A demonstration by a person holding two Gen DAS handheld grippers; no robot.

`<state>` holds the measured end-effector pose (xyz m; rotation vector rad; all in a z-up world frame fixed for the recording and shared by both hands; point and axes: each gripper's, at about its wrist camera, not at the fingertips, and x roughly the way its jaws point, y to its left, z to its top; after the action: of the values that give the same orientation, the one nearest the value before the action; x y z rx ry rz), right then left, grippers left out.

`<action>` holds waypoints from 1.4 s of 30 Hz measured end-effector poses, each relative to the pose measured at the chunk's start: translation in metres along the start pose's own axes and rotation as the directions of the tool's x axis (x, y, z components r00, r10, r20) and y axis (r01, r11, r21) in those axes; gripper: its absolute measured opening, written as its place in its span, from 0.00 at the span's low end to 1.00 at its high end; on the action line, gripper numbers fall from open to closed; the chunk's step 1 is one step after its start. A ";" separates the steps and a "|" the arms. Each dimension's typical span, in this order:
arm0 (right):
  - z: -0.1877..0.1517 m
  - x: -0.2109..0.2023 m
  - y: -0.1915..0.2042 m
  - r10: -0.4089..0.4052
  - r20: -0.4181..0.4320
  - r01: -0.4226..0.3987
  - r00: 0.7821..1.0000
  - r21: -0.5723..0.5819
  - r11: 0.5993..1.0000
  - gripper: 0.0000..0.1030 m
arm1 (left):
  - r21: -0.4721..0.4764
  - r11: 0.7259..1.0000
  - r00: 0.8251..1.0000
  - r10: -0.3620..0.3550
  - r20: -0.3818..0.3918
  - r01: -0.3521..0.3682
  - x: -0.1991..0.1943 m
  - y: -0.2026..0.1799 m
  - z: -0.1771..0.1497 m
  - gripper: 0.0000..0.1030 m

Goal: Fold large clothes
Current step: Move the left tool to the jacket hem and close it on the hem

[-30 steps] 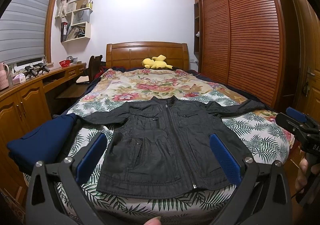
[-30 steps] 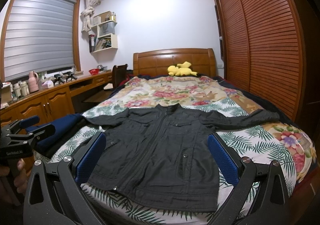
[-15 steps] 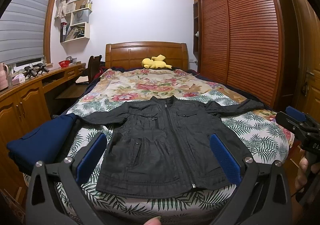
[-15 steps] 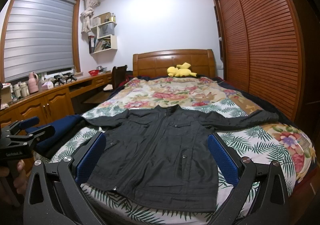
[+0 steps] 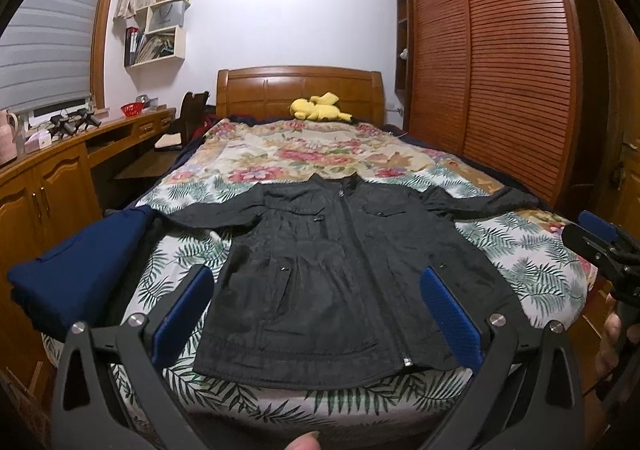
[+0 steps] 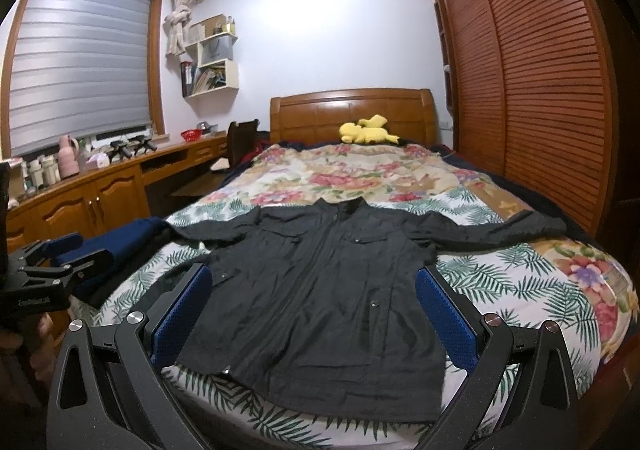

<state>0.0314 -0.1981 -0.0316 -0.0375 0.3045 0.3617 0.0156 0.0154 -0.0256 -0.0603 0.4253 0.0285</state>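
Jacket (image 5: 332, 274), frame centre, flat on bed (image 5: 532, 250), unfolded; left claw (image 5: 316, 314) and right claw (image 6: 310, 314) wide, empty; next: grasp a sleeve

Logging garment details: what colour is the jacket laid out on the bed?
The jacket is dark grey, nearly black; clearest in the left wrist view.

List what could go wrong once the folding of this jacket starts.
1. The jacket hem lies at the bed edge, so a tug toward the person may drag it off.
2. Its left sleeve ends against the blue cloth pile; a pinch there might catch both.
3. Both claws, left and right, are open and hold nothing, and thin fabric may slip from a shallow pinch.
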 end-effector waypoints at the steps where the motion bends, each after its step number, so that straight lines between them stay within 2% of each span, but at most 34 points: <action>1: -0.001 0.003 0.001 0.004 -0.004 -0.004 1.000 0.001 1.000 1.00 | -0.004 1.000 1.000 0.004 -0.007 -0.004 0.004 0.003 -0.001 1.00; 9: -0.010 0.047 0.004 0.020 -0.054 -0.022 0.998 -0.032 0.999 1.00 | -0.021 0.999 0.998 0.045 -0.049 -0.046 0.027 0.025 -0.012 1.00; 16: -0.015 0.088 0.008 0.046 -0.078 -0.050 0.996 -0.052 0.997 1.00 | -0.027 0.995 0.988 0.096 -0.119 -0.100 0.061 0.047 -0.021 1.00; 24: -0.018 0.143 0.014 0.110 -0.110 -0.119 0.988 -0.087 0.989 1.00 | -0.022 0.990 0.971 0.134 -0.200 -0.141 0.101 0.064 -0.034 1.00; 27: -0.014 0.168 0.018 0.146 -0.128 -0.159 0.981 -0.101 0.982 1.00 | -0.038 0.992 0.973 0.114 -0.202 -0.124 0.111 0.071 -0.035 1.00; 32: -0.002 0.216 0.022 0.198 -0.150 -0.216 0.969 -0.114 0.970 1.00 | -0.077 0.990 0.973 0.102 -0.208 -0.121 0.128 0.082 -0.027 1.00; 37: 0.004 0.262 0.033 0.240 -0.178 -0.263 0.954 -0.116 0.958 1.00 | -0.073 0.984 0.968 0.145 -0.206 -0.163 0.152 0.098 -0.007 1.00; 42: -0.011 0.298 0.043 0.243 -0.217 -0.277 0.946 -0.145 0.950 1.00 | -0.062 0.985 0.968 0.149 -0.203 -0.164 0.182 0.119 0.018 1.00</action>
<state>0.2782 -0.0565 -0.1304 -0.2068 0.4756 0.6503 0.1841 0.1379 -0.0903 -0.1069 0.6271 0.1962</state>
